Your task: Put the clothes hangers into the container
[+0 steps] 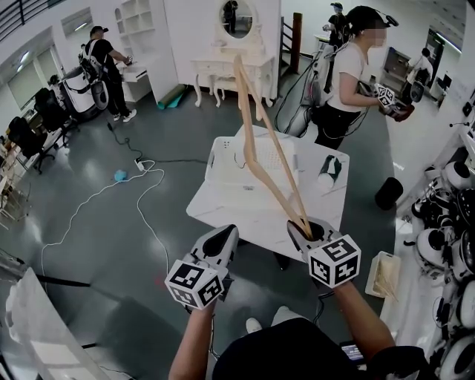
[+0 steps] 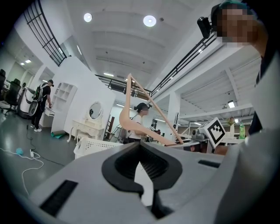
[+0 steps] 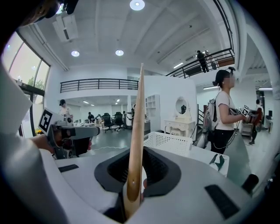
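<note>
The right gripper [image 1: 308, 226] [image 3: 139, 153] is clamped on the lower end of a pale wooden clothes hanger [image 1: 248, 152] [image 3: 136, 131], which stands up steeply in the air from its jaws. In the head view the hanger crosses over the far side of the table without touching anything there. The left gripper [image 1: 226, 234] [image 2: 140, 146] hovers beside it at the near edge, jaws pressed together with nothing between them.

Below them is a white rectangular table with a faintly veined top [image 1: 223, 208]. A white perforated plastic basket [image 1: 223, 159] [image 3: 168, 142] sits on its far half. A small white card with a dark green print [image 1: 326, 172] lies near the table's right corner.

The room is a large hall with a smooth grey floor [image 1: 148, 133]. A white cable [image 1: 82, 208] snakes across the floor to the left. A white vanity table [image 1: 230, 70] with an oval mirror [image 1: 237, 18] stands against the far wall. A person in a white top [image 1: 345, 67] stands just beyond the table, and a black round bin [image 1: 388, 193] stands on the floor to the table's right.
</note>
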The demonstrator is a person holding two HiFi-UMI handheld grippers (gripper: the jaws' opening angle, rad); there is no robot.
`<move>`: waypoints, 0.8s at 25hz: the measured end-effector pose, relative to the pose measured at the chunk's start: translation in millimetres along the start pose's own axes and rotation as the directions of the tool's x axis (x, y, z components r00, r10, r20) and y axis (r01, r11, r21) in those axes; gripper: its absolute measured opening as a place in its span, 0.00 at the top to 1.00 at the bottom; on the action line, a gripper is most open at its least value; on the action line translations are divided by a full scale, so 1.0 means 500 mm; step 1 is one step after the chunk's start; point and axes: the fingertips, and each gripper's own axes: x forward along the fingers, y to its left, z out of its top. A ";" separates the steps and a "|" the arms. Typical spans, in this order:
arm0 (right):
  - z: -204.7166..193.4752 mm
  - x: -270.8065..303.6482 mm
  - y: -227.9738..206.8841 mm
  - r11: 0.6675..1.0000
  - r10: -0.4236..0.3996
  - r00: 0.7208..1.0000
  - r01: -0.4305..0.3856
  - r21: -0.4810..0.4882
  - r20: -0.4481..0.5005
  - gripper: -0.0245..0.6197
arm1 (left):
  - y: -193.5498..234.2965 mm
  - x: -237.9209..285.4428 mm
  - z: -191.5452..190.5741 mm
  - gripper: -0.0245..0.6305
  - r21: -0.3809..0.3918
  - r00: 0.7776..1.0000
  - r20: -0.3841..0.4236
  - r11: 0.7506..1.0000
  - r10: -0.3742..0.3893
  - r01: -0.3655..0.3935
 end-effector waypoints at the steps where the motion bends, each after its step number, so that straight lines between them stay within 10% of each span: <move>1: 0.001 0.001 -0.003 1.000 -0.002 1.000 0.002 0.000 0.000 0.87 | 0.001 0.002 0.000 0.96 0.000 1.000 0.000 1.000 -0.002 0.002; 20: 0.023 0.070 -0.086 0.999 0.032 0.999 -0.032 0.002 0.000 0.87 | 0.038 0.098 0.005 0.96 0.001 1.000 -0.014 1.000 0.020 -0.020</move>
